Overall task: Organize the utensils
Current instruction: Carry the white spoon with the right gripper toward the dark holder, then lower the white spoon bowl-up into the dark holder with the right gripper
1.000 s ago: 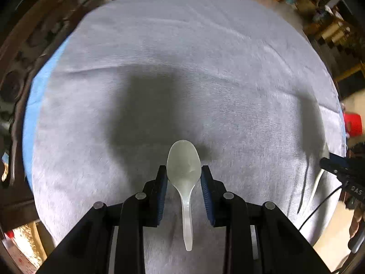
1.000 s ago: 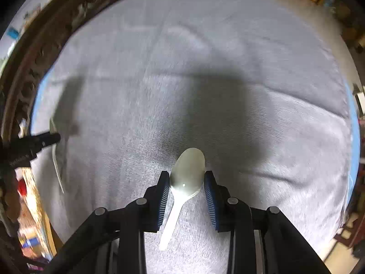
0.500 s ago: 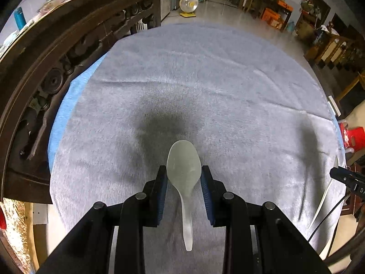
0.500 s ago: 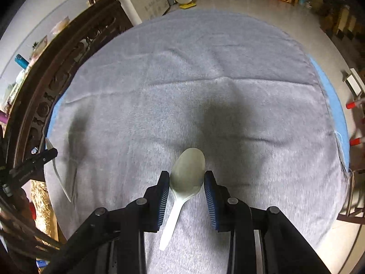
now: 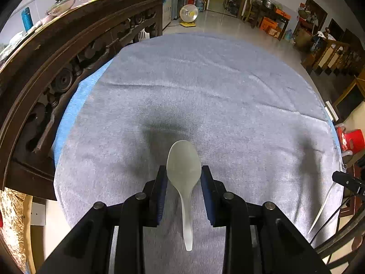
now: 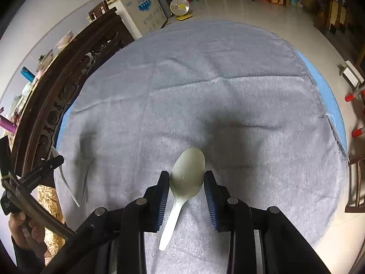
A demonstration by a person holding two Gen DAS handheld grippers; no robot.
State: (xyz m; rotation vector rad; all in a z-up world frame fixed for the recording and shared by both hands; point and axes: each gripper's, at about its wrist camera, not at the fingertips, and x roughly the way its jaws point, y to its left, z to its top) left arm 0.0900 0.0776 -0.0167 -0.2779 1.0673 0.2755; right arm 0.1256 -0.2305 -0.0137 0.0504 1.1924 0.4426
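White plastic spoons sit clamped in both tools. My left hand-held gripper [image 5: 183,175] pinches one spoon [image 5: 183,171]. My right hand-held gripper [image 6: 187,180] pinches another spoon [image 6: 187,173] above the grey cloth [image 6: 205,91].

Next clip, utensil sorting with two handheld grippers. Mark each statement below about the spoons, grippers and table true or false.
1. The left gripper holds a white spoon by its bowl. True.
2. The right gripper is empty. False: it grips a second white spoon by the bowl.
3. A grey cloth covers the table. True.
4. Both spoon handles point away from the cameras. False: they trail back toward the cameras.
5. A utensil tray sits on the cloth. False: none is visible.
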